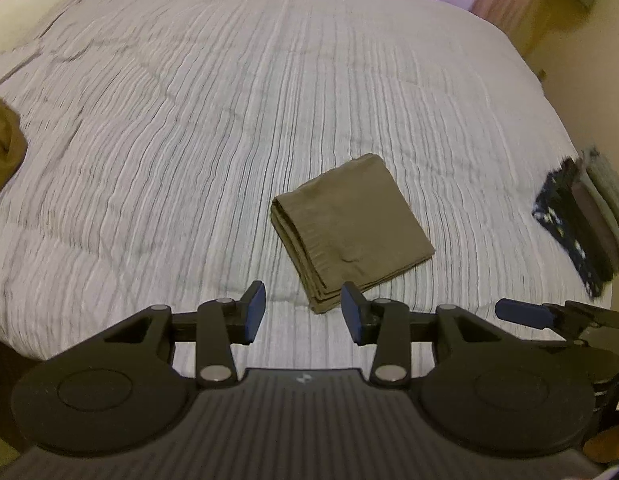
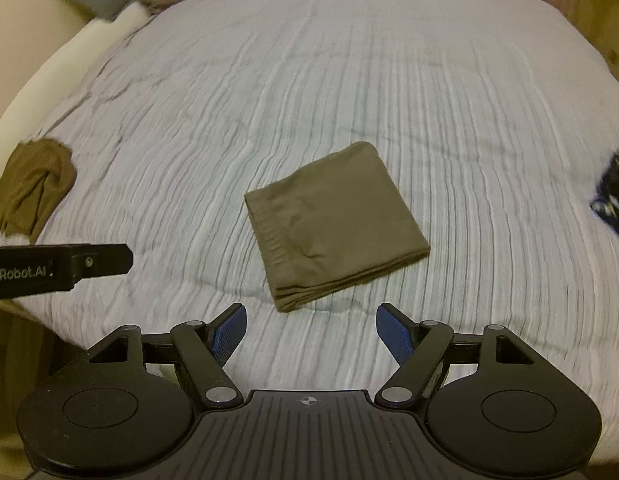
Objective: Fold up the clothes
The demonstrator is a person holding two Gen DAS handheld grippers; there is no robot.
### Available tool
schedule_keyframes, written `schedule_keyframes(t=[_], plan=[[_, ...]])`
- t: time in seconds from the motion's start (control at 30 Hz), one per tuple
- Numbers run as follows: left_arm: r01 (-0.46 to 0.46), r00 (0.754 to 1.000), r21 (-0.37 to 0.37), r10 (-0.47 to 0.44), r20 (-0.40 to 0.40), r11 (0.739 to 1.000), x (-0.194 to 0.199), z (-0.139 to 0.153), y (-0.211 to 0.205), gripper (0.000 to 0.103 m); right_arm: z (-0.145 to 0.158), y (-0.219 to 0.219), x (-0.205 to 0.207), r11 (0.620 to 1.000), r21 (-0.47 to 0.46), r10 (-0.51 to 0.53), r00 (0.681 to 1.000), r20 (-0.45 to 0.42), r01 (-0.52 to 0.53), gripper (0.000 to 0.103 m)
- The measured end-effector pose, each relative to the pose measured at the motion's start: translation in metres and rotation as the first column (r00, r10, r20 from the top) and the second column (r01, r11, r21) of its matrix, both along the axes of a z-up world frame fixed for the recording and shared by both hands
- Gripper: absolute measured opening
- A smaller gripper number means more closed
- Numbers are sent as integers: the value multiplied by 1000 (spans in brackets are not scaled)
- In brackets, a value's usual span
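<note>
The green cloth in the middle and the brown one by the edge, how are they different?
The green cloth is folded into a neat, flat square; the brown cloth is a crumpled heap. The green one lies mid-bed, just ahead of both open grippers; the brown one sits far left by the bed's edge. Both rest on the striped bedspread, untouched.

I see a wide bed covered in a pale grey ribbed quilt (image 2: 349,80), with a neatly folded olive-brown square garment (image 2: 335,222) lying near its middle, a crumpled brown cloth (image 2: 33,184) at its left edge, and dark folded patterned fabrics (image 1: 581,220) stacked at its right edge.
</note>
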State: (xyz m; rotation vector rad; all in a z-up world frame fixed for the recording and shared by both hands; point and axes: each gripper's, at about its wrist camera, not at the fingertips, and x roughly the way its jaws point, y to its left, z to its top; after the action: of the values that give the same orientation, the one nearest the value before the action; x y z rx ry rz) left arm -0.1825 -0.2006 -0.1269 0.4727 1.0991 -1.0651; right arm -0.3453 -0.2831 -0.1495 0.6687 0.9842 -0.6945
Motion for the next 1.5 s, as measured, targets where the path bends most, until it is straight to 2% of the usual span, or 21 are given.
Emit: schedule_keyframes(t=[0.27,0.57,0.7,0.9,1.17,1.27,1.37,1.5], plan=[[-184,981,8,184,-52,983,-40,-11,-20,39,1,-50,-35,977,-47,206,977,-59,-209,75],[-380,923,38,381,-56,924,-75,-22,-6,39,-14,-73,-62,925,-4,379,923,-59,-380,75],[-433,898,8,432,-86,901,-81,-25,2,39,-20,-77,-66,903,5,430,901,-53,-431,75],[-473,878,-11,470,-93,881,-85,-30,6,39,-26,-88,-63,882,6,471,881,-39,-471,75],[-517,850,-19,511,-127,856,-72,-49,4,39,-35,-104,-52,870,20,493,870,-27,-492,75],[-533,837,-29,522,-161,846,-64,-64,5,39,-45,-118,-53,880,44,474,880,5,-474,75],[-555,818,-37,538,-203,831,-53,-82,5,39,-59,-143,-56,900,95,422,905,59,-426,75],[-561,811,-55,534,-239,826,-40,-107,-1,39,-76,-176,-59,917,167,345,930,127,-363,75]])
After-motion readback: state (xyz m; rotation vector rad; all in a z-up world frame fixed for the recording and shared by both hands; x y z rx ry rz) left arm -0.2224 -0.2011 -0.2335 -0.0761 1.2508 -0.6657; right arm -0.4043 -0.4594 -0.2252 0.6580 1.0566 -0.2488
